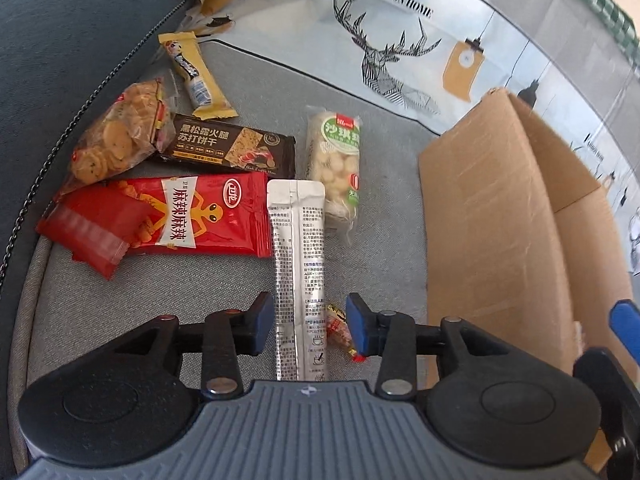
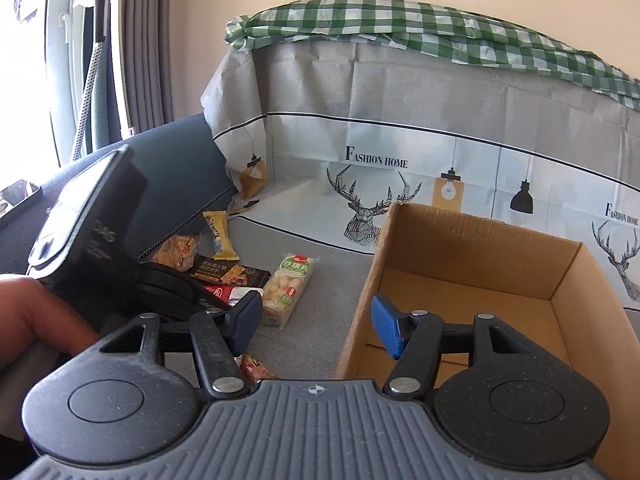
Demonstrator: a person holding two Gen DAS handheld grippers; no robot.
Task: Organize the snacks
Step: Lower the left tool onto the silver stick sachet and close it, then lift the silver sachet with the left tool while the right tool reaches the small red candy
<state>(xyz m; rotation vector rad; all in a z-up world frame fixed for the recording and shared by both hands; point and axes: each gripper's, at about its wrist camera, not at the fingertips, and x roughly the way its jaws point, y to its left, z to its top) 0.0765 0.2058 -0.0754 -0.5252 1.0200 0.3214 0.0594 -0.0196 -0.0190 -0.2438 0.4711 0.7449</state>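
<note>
Several snack packets lie on the grey cushion [image 1: 160,292]. A silver stick sachet [image 1: 298,248] lies between the fingers of my left gripper [image 1: 310,320], which is open, its pads clear of the foil. A small wrapped candy [image 1: 339,326] rests by the right pad. Further off are a red spicy packet [image 1: 172,216], a brown cracker pack [image 1: 228,146], a cookie bag [image 1: 116,136], a yellow bar [image 1: 196,76] and a green-labelled puffed cake [image 1: 336,156]. My right gripper [image 2: 316,316] is open and holds nothing, hovering over the near left wall of the cardboard box [image 2: 480,248].
The box [image 1: 500,220] stands to the right of the snacks. A deer-print cloth [image 2: 380,152] covers the sofa back, with a green check cloth [image 2: 440,36] on top. A dark armrest [image 1: 60,40] borders the left. A hand [image 2: 36,312] holds the left gripper's body.
</note>
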